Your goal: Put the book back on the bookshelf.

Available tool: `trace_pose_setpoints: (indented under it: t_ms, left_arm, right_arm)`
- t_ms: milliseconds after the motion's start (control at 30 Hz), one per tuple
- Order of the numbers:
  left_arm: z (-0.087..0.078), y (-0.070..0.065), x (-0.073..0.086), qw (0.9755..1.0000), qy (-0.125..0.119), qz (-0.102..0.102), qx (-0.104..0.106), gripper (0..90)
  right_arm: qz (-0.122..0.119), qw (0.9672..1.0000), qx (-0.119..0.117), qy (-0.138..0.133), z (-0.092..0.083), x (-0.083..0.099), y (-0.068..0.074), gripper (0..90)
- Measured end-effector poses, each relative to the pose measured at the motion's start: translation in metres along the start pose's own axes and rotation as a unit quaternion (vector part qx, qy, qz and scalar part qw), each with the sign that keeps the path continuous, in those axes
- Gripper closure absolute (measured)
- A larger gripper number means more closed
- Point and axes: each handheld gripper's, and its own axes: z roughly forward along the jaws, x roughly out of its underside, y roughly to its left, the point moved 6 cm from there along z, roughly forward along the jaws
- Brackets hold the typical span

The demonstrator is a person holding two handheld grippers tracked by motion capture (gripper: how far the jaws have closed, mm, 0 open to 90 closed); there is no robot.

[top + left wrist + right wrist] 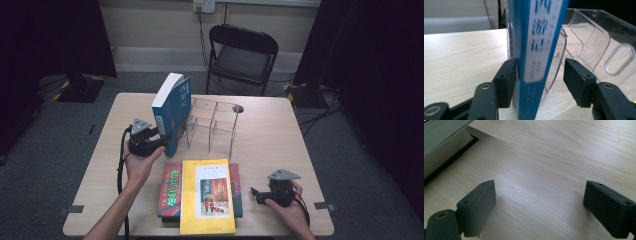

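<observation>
Carefully, with the blue book (537, 50) upright at the clear rack's (596, 42) left end, I draw the left gripper (540, 80) straight back, jaws parted off its spine, right gripper (539, 207) idling open.

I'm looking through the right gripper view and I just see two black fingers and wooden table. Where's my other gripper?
Observer: The left gripper is at a blue book that stands upright.
Operator: Is it squeezing the book?
Observer: No. One finger touches the cover, and the other finger stands apart from it.
Operator: What's next to the book?
Observer: A clear rack. The book stands at its left end.
</observation>
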Motion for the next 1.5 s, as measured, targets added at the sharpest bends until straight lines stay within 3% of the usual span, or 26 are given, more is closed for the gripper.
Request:
trace_pose_setpoints:
  t_ms: [133,167,233,267,467,900,1500]
  left_arm:
    - [0.005,0.008,0.009,0.9998,0.006,0.0,0.017,46.4]
    - [0.006,0.01,0.01,0.9996,0.012,0.001,0.026,48.8]
    - [0.009,0.013,0.013,0.9996,0.015,0.001,0.023,57.5]
    - [0.009,0.014,0.013,0.9993,0.015,-0.01,0.032,58.4]
    - [0.008,0.012,0.013,0.9994,0.023,-0.01,0.025,59.5]
    - [0.007,0.0,0.014,0.9989,0.031,-0.033,0.015,59.3]
    - [0.003,-0.002,0.017,0.9985,0.032,-0.032,0.03,58.7]
  right_arm:
    - [0.0,1.0,0.0,0.0,0.0,0.0,0.0,10.7]
    - [0.001,1.0,0.0,0.0,0.0,0.0,0.0,10.7]
    - [0.002,1.0,0.001,0.0,0.0,0.0,0.0,10.6]
    - [0.002,1.0,0.001,0.0,0.0,0.0,0.0,10.6]
    - [0.001,1.0,0.001,0.0,0.0,0.0,0.0,10.7]
    - [0.0,1.0,0.0,-0.001,0.001,-0.001,0.001,10.7]
    - [-0.001,1.0,0.0,-0.001,0.001,-0.001,0.001,10.7]
